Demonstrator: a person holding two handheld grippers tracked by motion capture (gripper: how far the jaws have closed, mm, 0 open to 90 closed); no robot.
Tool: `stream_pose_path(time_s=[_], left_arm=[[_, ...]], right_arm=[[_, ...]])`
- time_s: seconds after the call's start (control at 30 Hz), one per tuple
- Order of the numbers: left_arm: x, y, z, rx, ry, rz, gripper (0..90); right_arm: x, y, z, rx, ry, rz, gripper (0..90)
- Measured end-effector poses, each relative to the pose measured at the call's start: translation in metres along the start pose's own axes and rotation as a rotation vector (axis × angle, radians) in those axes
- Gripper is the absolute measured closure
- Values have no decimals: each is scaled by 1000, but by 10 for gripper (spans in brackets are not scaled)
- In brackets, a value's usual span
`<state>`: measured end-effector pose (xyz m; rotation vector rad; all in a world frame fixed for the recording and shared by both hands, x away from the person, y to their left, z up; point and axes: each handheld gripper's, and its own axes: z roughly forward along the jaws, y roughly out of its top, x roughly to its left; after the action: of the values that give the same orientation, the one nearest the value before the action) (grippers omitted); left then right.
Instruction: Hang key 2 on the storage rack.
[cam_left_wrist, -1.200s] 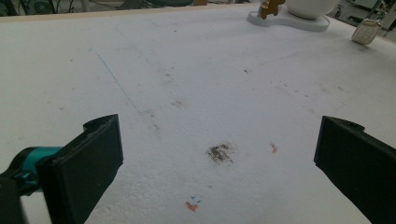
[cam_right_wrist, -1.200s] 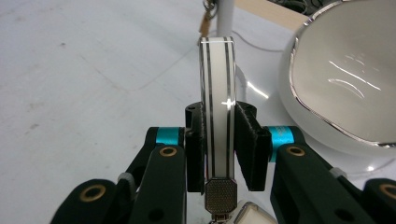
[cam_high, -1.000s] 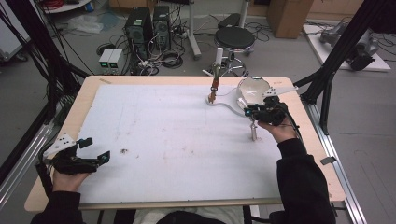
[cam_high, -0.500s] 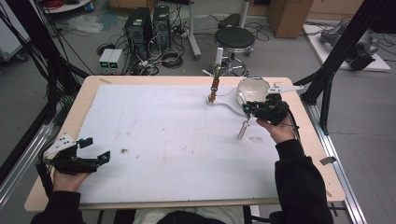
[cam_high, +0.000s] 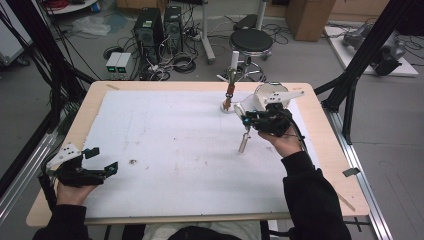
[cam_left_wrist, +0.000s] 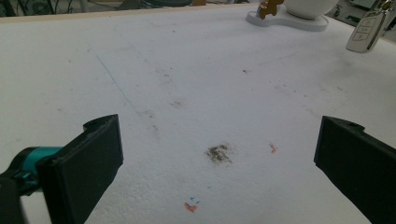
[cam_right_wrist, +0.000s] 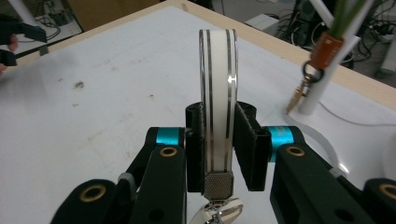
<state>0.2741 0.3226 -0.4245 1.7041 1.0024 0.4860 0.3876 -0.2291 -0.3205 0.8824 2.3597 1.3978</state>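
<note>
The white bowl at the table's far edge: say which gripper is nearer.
Right. The right gripper, shut on a car key, is just beside the white bowl; the left gripper sits open at the near-left corner.

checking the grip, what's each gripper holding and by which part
The right gripper clamps a white car key fob near its metal-ring end, jaws on its flat faces. The left gripper is open, holding nothing.

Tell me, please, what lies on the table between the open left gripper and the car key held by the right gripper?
Mostly bare white board, with one small dark smudge, seen in the left gripper view.
</note>
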Motion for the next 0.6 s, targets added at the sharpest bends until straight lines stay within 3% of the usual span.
stream_pose_path(time_s=[0.27, 0.6], left_arm=[[-1, 1, 1, 0, -15, -3, 17], [-6, 10, 0, -9, -40, 14, 17]], right_arm=[[27, 10, 17, 4, 47, -56, 748], [57, 22, 30, -16, 71, -83, 748]])
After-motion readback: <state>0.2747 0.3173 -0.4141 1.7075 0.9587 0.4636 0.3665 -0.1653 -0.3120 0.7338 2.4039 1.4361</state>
